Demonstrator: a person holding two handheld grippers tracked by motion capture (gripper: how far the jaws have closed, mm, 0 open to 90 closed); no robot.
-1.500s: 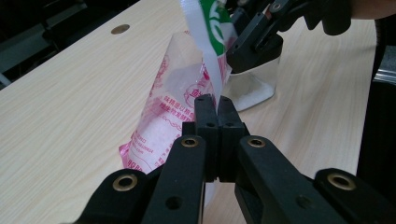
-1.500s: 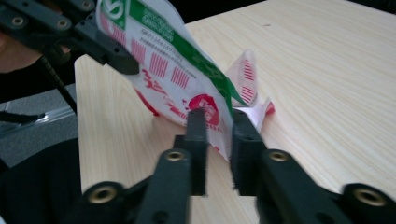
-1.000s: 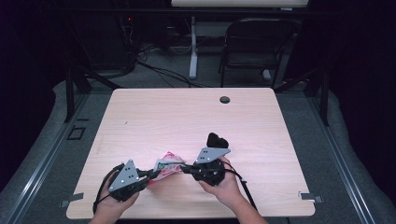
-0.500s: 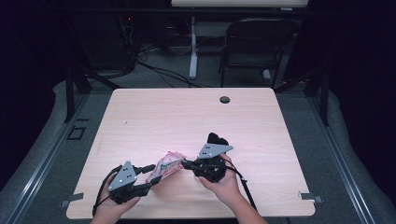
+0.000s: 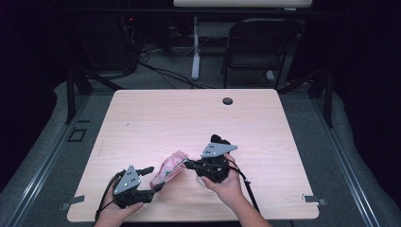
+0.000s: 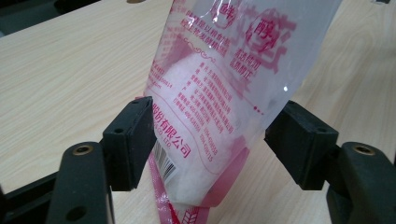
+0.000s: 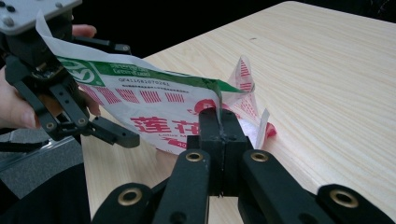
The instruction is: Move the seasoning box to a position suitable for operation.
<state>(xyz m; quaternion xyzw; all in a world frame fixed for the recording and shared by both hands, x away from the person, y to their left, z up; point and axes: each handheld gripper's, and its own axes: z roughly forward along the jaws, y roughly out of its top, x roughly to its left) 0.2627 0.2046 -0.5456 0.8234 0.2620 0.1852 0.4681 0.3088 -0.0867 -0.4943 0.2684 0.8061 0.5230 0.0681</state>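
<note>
Half the bag (image 6: 219,93) cut off above.

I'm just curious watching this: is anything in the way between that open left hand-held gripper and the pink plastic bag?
Nothing visible. The bag already hangs between the left hand-held gripper's open jaws, while the right hand-held gripper pinches its edge.

Tabletop (image 5: 156,118) beyond bag (image 5: 168,169) open, no obstacles.
</note>
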